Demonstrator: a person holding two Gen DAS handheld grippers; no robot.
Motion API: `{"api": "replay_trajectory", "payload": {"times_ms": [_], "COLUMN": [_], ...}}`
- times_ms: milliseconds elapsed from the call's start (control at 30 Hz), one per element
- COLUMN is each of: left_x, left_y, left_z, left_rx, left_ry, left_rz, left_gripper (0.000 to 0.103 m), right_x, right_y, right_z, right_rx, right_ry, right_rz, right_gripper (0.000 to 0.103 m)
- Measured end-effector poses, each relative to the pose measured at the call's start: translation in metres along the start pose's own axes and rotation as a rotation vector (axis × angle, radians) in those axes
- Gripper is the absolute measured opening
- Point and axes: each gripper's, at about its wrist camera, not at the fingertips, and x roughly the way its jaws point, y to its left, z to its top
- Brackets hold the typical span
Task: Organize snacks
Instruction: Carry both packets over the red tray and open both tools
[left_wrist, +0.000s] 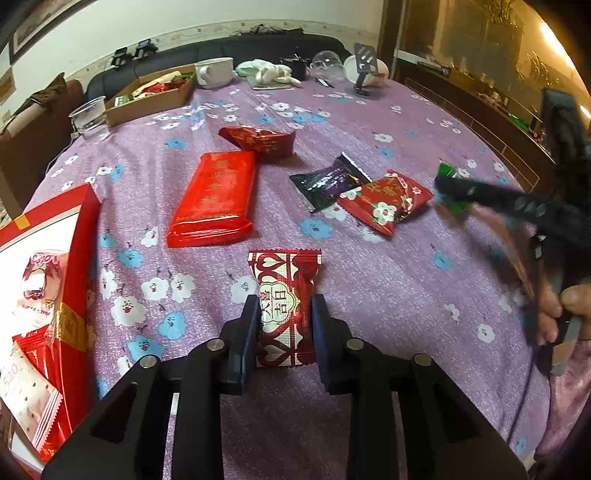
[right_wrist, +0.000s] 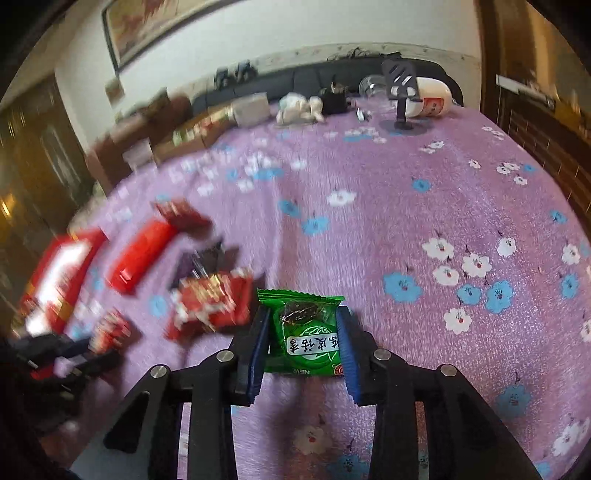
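Left tongs (left_wrist: 284, 314) clench a dark-red heart-patterned candy (left_wrist: 284, 306) over the purple cloth (left_wrist: 369, 280); right tongs (right_wrist: 301, 328) grip a green sachet (right_wrist: 304, 332) with white lettering.

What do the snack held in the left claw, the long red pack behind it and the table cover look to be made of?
Red-and-white snack: glossy plastic film, going by its sheen and zigzag crimped ends. Long red pack: smooth shiny plastic wrap, with bright highlights and a folded end seam. Purple floral table cover: probably matte textured fabric or embossed vinyl; its grainy surface gives no glare, so which one stays open.
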Motion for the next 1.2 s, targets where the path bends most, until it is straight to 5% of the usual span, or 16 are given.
{"api": "replay_trajectory", "payload": {"times_ms": [200,533,933,1200], "left_x": [-0.022,-0.063,-0.095,-0.106], "left_y": [0.004,0.024,0.053,0.076], "left_z": [0.001,0.007,-0.001,-0.010], "left_rx": [0.020,0.018,-0.029,-0.077], "left_ry": [-0.114,-0.245,-0.312,-0.334], "left_rz": [0.101,0.192,0.233,0.257], "left_gripper": [0.023,0.024,0.024,0.024], "right_x": [-0.015,-0.014,-0.015,-0.011], "right_y": [0.006,0.008,0.017,0.065], "right_z": [0.002,0.003,0.004,0.008], "right_rx": [-0.016,-0.023,0.019,-0.010], "right_ry": [-0.095,-0.113,-0.116,-0.109], "right_rz": [0.040,0.029,0.040,0.130], "right_gripper": [0.036,0.036,0.036,0.036]}}
